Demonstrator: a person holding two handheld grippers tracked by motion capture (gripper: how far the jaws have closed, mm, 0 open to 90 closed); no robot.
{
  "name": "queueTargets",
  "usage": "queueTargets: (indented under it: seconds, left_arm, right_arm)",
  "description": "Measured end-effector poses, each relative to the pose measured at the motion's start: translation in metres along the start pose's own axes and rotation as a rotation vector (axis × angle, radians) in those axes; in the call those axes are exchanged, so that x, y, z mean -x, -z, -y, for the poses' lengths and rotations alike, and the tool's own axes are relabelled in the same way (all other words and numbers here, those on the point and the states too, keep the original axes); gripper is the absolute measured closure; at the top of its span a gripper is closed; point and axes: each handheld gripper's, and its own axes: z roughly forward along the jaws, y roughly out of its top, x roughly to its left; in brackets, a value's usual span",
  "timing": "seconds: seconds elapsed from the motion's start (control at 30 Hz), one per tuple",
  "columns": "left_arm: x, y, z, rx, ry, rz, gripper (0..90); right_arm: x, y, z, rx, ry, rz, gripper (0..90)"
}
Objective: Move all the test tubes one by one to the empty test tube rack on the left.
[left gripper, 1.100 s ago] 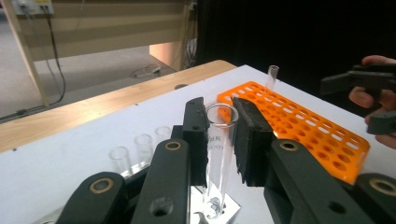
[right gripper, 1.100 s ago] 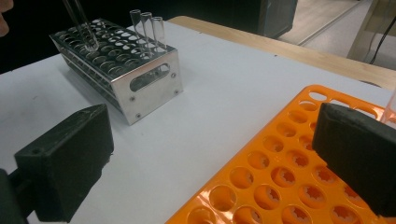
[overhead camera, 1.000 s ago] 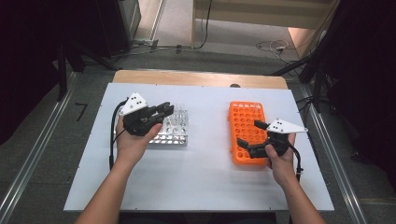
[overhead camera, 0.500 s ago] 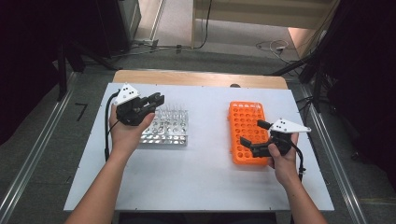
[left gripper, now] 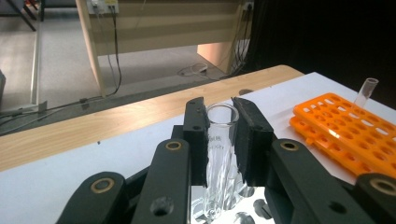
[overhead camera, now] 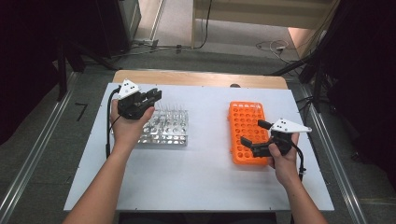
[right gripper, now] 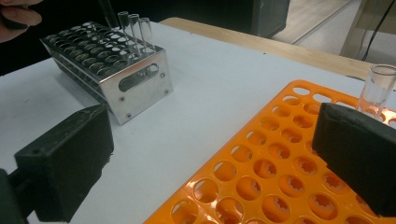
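My left gripper point(overhead camera: 152, 96) is at the far left corner of the shiny metal rack point(overhead camera: 170, 132). In the left gripper view its jaws are shut point(left gripper: 219, 105) on a clear glass test tube point(left gripper: 217, 149), which stands upright with its lower end down in the metal rack. My right gripper point(overhead camera: 254, 132) hovers open over the near part of the orange rack point(overhead camera: 243, 114), with nothing between its pads point(right gripper: 65, 163). One glass tube point(right gripper: 380, 88) stands in the orange rack by the right jaw. A few more tubes point(right gripper: 135, 25) stand at the far corner of the metal rack point(right gripper: 135, 79).
Both racks sit on a white table top point(overhead camera: 201, 182) with a wooden strip point(overhead camera: 196, 78) along its far edge. Bare table lies between the racks and along the near side. Cables trail on the floor beyond the table.
The left hand has moved left and away, from over the metal rack's middle to its far left corner. The right hand has stayed over the orange rack.
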Motion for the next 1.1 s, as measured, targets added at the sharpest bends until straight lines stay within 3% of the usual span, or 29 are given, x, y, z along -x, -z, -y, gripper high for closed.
queueTargets:
  seconds: [0.43, 0.83, 1.1]
  left_arm:
    - [-0.002, -0.016, 0.008, -0.034, -0.008, -0.027, 75.4]
    - [0.001, -0.026, 0.022, -0.115, -0.010, -0.037, 75.3]
    - [0.003, -0.029, 0.027, -0.140, -0.010, -0.047, 75.0]
  right_arm:
    - [0.001, 0.001, 0.000, 0.004, -0.006, 0.001, 0.0]
    - [0.002, 0.001, 0.000, 0.004, -0.009, -0.002, 0.0]
    - [0.003, 0.000, 0.001, 0.002, -0.009, -0.004, 0.0]
